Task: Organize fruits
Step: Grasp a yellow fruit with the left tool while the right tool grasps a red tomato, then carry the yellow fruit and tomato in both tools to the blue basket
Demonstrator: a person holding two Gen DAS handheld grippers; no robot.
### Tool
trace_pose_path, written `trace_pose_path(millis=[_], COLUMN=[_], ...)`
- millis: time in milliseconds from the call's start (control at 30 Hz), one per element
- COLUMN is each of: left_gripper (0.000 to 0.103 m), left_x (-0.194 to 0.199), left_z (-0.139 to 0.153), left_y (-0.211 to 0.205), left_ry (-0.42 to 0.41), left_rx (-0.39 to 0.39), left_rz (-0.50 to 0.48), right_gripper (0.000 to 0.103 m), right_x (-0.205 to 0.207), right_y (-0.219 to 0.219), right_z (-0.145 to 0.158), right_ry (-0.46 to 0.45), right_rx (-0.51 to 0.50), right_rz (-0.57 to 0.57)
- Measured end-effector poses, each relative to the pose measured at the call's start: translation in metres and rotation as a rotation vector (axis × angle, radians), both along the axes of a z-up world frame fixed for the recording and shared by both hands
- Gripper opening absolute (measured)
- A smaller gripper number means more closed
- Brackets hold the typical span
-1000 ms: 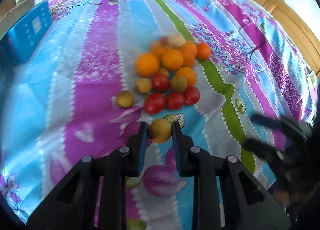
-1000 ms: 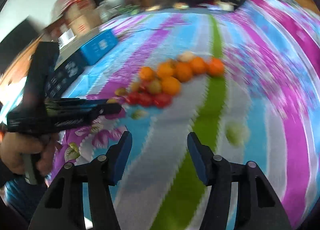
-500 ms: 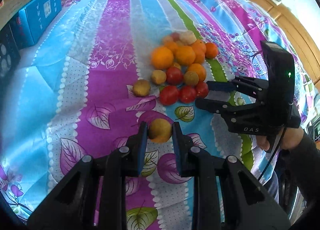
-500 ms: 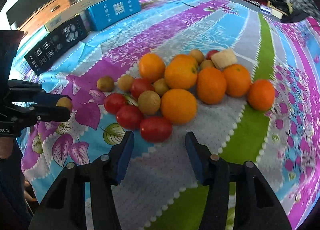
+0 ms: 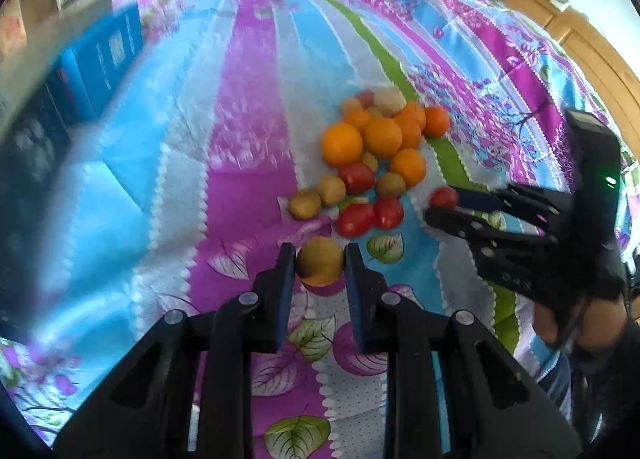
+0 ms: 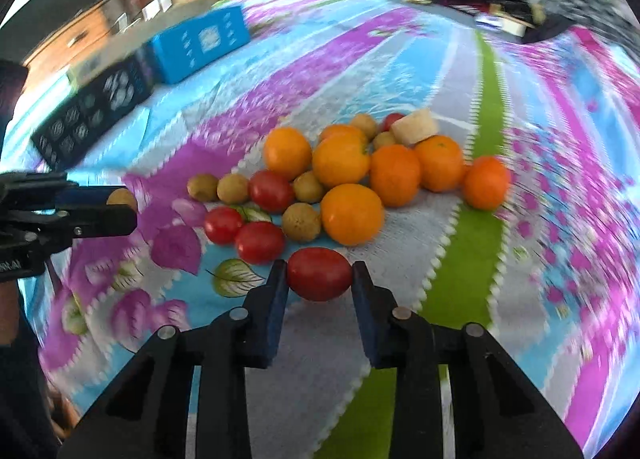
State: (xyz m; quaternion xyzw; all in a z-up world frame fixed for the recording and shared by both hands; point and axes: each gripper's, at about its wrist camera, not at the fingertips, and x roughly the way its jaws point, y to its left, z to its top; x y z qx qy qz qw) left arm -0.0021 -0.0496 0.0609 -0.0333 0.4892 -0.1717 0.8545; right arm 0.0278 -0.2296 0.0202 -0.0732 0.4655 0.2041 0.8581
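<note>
- Left tongs [image 5: 320, 263] clenched on a small brown-yellow fruit [image 5: 320, 261], lifted clear of the pile for sorting.
- Right tongs [image 6: 320, 275] closing around a red tomato [image 6: 319, 274] at the near edge of the fruit pile [image 6: 348, 175] on the bed cover [image 6: 460, 279], pads touching its ends.

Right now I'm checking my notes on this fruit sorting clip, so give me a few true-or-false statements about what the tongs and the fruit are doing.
1. The left tongs grip a small yellow-brown fruit. True.
2. A red tomato sits between the right tongs. True; the jaws are closing on it.
3. The oranges lie in a bowl. False; they lie on the striped cloth.
4. The blue box sits among the fruit. False; it lies apart, at the cloth's far edge.
</note>
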Motion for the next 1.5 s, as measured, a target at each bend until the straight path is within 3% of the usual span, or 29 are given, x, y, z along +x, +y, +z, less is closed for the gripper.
trace_pose_path(millis=[200, 500, 1033, 1500], left_gripper=[0.025, 0.025, 0.025, 0.025], left_x=[-0.006, -0.019, -0.034, -0.049], left_z=[0.033, 0.078, 0.153, 0.196], left_y=[0.000, 0.015, 0.091, 0.193], left_ry=[-0.106, -0.163, -0.276, -0.338], left_rx=[0.061, 0.068, 0.073, 0.093], left_rz=[0.025, 0.077, 0.260, 0.478], right_gripper=[0.036, 0.036, 0.036, 0.036], right_x=[-0.038, -0.066, -0.065, -0.038], right_y=[-0.013, -0.017, 0.048, 0.164], right_z=[0.049, 0.106, 0.186, 0.246], right_ry=[-0.066, -0.153, -0.271, -0.321], right_rx=[0.053, 0.035, 0.058, 0.124], right_rz=[-0.269, -0.345, -0.243, -0.045])
